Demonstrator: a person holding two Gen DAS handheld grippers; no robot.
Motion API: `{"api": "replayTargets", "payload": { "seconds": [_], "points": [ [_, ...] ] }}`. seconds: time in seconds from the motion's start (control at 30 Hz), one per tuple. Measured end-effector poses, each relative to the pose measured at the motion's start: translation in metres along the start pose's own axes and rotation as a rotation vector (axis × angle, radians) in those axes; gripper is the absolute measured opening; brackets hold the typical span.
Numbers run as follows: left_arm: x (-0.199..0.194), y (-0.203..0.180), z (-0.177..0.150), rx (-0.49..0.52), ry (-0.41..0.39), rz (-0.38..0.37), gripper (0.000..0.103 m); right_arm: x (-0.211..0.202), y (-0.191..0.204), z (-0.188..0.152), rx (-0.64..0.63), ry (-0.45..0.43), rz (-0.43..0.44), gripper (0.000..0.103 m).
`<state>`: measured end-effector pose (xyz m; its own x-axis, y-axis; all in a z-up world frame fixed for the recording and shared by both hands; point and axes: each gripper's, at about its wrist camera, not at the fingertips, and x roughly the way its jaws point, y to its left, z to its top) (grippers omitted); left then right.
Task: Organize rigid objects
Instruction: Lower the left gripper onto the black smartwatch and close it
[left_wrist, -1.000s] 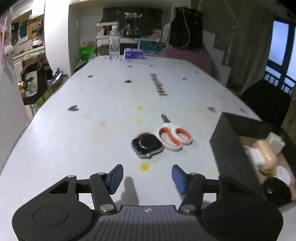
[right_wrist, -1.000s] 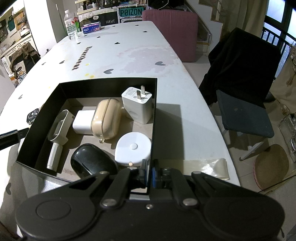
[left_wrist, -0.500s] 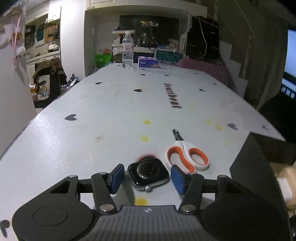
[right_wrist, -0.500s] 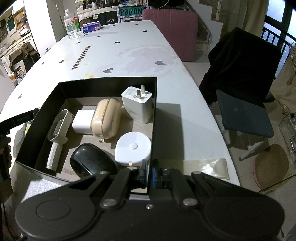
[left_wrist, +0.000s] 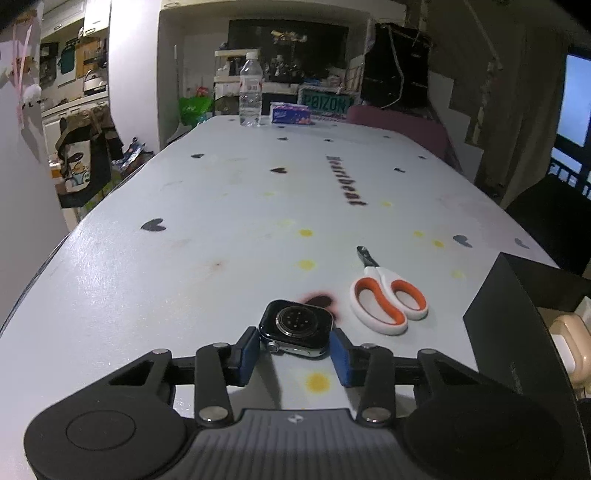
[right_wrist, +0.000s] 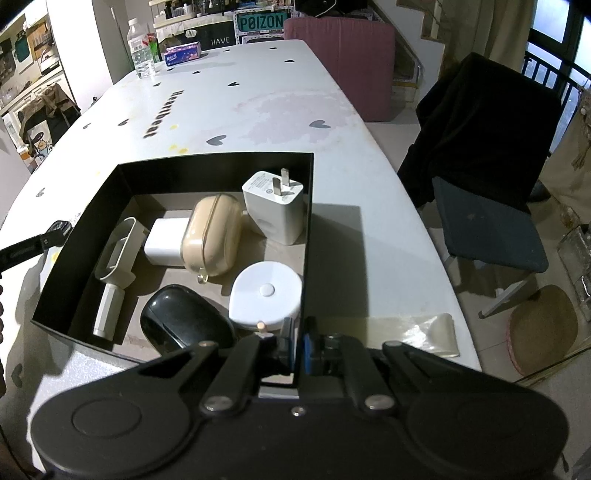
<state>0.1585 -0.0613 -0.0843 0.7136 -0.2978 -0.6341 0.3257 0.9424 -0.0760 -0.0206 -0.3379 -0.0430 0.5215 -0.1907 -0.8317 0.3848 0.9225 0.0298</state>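
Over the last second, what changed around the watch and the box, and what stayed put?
The left gripper came forward until the watch sat between its blue pads, and its jaws are closing on it; the pads look about touching. The watch lies flat on the table. Unchanged: the scissors beside it, and the right gripper clamped on the black box wall, contents unmoved.

Left tool (left_wrist: 293, 354): now low over the bench (left_wrist: 184, 258), up against the watch (left_wrist: 295, 326) that a second ago lay well ahead of it. Jaws closing, blue pads (left_wrist: 246, 354) narrowed from wide apart to touching the watch case on both sides.
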Motion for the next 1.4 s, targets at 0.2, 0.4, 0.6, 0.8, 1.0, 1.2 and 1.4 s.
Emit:
{"api": "replayTargets", "payload": {
  "seconds": [0.2, 0.4, 0.6, 0.8, 1.0, 1.2, 1.4],
  "points": [
    [-0.008, -0.003, -0.006, 0.082, 0.011, -0.019, 0.042, 0.000, 0.000, 0.000, 0.001, 0.000, 0.001, 0.006],
    [-0.034, 0.003, -0.017, 0.100, 0.083, -0.045, 0.042, 0.001, -0.001, 0.000, 0.002, 0.000, 0.002, 0.006],
    [-0.048, -0.002, -0.017, 0.134, 0.025, -0.050, 0.050, 0.001, 0.000, 0.000, 0.001, 0.000, 0.002, 0.006],
    [-0.035, -0.008, -0.020, 0.188, 0.039, -0.039, 0.052, 0.001, 0.000, 0.000, 0.001, 0.001, 0.002, 0.006],
    [-0.030, -0.004, -0.020, 0.207, 0.030, -0.062, 0.048, 0.001, 0.000, 0.000, 0.001, 0.001, 0.002, 0.006],
    [-0.055, -0.010, -0.011, 0.173, -0.058, -0.074, 0.000, 0.001, 0.000, 0.000, 0.002, 0.001, 0.002, 0.006],
    [-0.075, -0.014, -0.006, 0.170, -0.107, -0.141, 0.006, 0.000, 0.000, 0.000, 0.003, 0.001, 0.002, 0.006]
  ]
}}
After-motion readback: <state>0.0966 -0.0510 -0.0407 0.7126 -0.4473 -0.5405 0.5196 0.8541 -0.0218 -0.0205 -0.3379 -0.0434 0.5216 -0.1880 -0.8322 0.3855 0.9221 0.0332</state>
